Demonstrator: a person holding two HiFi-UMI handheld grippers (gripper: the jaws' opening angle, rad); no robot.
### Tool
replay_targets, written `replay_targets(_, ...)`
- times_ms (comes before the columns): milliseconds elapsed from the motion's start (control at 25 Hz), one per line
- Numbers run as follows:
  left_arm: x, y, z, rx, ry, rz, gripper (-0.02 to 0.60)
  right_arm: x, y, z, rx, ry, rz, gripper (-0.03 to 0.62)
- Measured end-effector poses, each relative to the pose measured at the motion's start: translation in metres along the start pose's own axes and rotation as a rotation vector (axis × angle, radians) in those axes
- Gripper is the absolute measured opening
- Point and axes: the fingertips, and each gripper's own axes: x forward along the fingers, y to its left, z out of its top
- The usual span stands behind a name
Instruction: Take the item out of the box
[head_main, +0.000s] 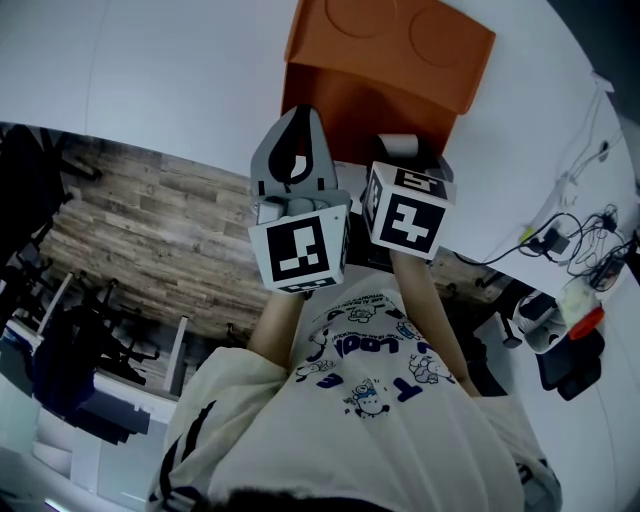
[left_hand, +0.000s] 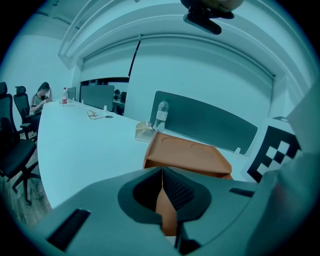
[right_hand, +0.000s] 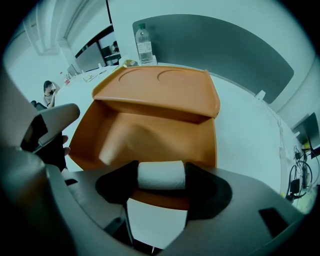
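— What has the right tool (right_hand: 161, 175) got?

— A white roll (right_hand: 161, 169), pinched end to end. The jaws stand about a roll's length apart, one pad on each flat end, so it lies crosswise between them.

— And the left tool (left_hand: 162, 186)?

— Jaws together with nothing in them. It hangs beside the right one, in front of the box (right_hand: 150, 132).

— Where is the roll relative to the box?

— At the near wall, about level with the rim. I can't tell whether it has fully cleared the edge. The box sits open on the white desk (right_hand: 242, 135) with its lid (right_hand: 165, 92) thrown back, and the inside looks bare.

— So which step is this?

— The lift-out, I'd say: the roll is gripped and raised but not yet set down. The next move needs it drawn back over the near wall towards the person, kept level so it doesn't slip endways, then lowered to the desk before the jaws part.

— Counts?

— Two tools, one roll, one box with one lid. One bottle (right_hand: 144, 44) stands just behind the lid.
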Motion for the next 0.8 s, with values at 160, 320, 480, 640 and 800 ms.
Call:
replay_targets(160, 0.003, 0.000, -0.001, -0.007, 0.008, -0.002, 0.020, 0.002, 0.001, -0.001, 0.005, 0.022, -0.005, 0.287)
replay_targets(320, 0.007, -0.002, -0.002, -0.010, 0.016, -0.004, 0.018, 0.004, 0.001, -0.002, 0.007, 0.045, -0.011, 0.287)
replay_targets(480, 0.011, -0.002, -0.004, -0.012, 0.025, -0.007, 0.019, 0.007, 0.001, -0.001, 0.005, 0.059, -0.014, 0.287)
replay_targets(640, 0.011, 0.000, -0.003, -0.012, 0.026, -0.004, 0.018, 0.006, 0.003, 0.000, -0.001, 0.056, -0.012, 0.287)
replay_targets(800, 0.012, 0.000, -0.002, -0.007, 0.026, -0.002, 0.018, 0.006, 0.003, -0.001, 0.000, 0.059, -0.011, 0.288)
